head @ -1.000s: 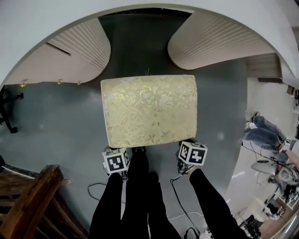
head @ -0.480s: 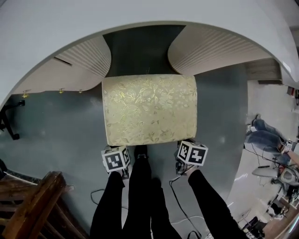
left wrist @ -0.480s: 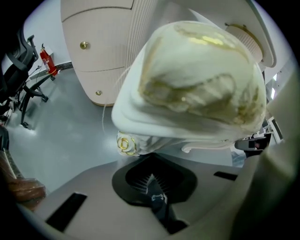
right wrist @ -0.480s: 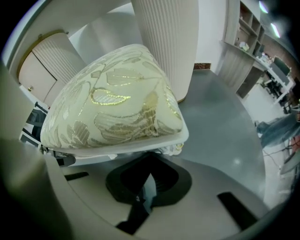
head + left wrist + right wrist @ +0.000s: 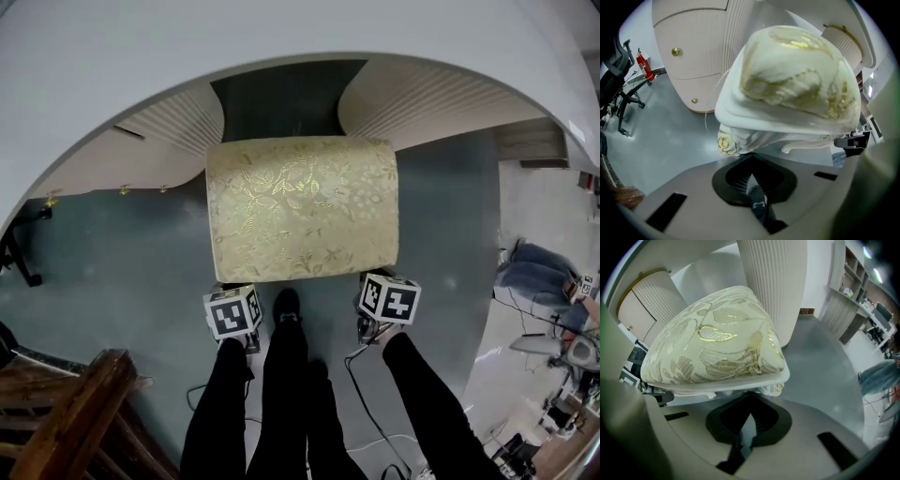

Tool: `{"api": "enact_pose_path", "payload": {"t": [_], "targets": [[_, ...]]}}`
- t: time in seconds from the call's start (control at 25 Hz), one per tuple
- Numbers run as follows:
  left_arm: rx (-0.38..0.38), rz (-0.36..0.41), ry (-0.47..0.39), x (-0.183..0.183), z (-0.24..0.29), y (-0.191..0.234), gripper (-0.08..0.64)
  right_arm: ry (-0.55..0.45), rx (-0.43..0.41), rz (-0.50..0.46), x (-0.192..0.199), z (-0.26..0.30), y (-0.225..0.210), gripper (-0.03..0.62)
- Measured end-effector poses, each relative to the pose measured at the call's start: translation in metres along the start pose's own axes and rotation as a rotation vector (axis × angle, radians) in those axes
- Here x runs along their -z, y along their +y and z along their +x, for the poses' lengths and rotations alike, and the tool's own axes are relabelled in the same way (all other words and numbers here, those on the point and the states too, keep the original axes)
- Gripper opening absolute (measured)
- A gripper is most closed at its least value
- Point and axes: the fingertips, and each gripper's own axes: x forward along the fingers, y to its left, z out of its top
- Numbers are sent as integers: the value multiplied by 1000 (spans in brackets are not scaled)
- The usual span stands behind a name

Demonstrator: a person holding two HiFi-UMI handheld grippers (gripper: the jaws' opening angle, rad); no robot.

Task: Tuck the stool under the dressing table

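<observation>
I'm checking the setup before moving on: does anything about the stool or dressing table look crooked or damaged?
Nothing stands out. The stool sits square between the dressing table's two ribbed pedestals and looks undamaged, with the left gripper and right gripper at its near corners.

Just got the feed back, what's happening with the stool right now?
A person stands behind the stool with a gripper at each near corner, facing the dressing table. The left gripper and right gripper both have their tongs almost together with nothing between them, tips close against the stool's frame under the seat. That looks like pushing, not gripping. The stool's far edge is at the mouth of the gap between the table's ribbed pedestals; most of the seat is outside it.
</observation>
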Motion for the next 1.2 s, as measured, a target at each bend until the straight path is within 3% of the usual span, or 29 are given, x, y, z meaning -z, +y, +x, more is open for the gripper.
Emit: {"api": "enact_pose_path", "payload": {"t": [0.84, 1.08, 1.2], "targets": [[13, -46, 2, -9, 9, -17, 8, -21, 2, -26, -29, 3, -9, 4], [3, -21, -8, -66, 17, -22, 8, -41, -14, -29, -83, 10, -2, 3], [1, -30, -24, -70, 15, -21, 8, -46, -23, -38, -84, 9, -1, 4]]}}
